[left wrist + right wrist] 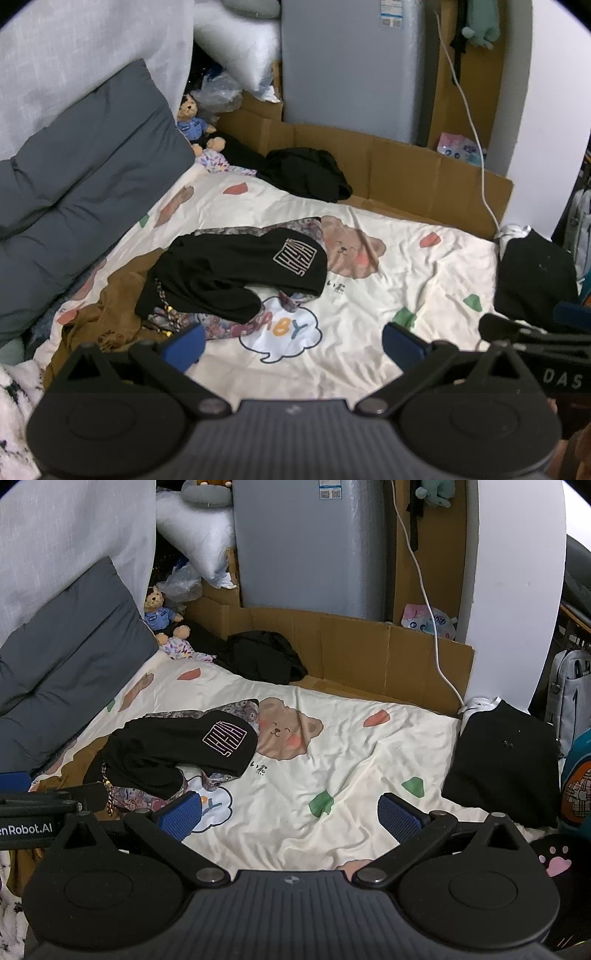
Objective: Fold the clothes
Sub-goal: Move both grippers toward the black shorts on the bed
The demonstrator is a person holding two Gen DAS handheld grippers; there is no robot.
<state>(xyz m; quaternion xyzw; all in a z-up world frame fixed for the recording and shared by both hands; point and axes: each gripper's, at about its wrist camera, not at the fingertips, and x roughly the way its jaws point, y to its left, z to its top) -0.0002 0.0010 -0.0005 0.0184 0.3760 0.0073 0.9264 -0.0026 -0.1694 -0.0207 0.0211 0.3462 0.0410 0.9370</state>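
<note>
A black garment with a pale square logo [236, 273] [177, 749] lies crumpled on the cream bear-print bedspread [406, 280] [351, 753], on top of a floral patterned cloth [221, 325] [147, 801]. A brown garment [107, 310] lies to its left. A folded black garment [535, 280] [506, 764] rests at the bed's right edge. My left gripper [293, 345] hovers open just in front of the pile, holding nothing. My right gripper [290, 814] is open over bare bedspread, right of the pile. Each gripper shows at the edge of the other's view.
Another black garment [306, 173] [262, 657] lies at the far side by the cardboard wall [406, 170]. A grey pillow [81, 177] lines the left side. A teddy bear [195, 125] sits in the far corner. A white cable [469, 122] hangs at the right.
</note>
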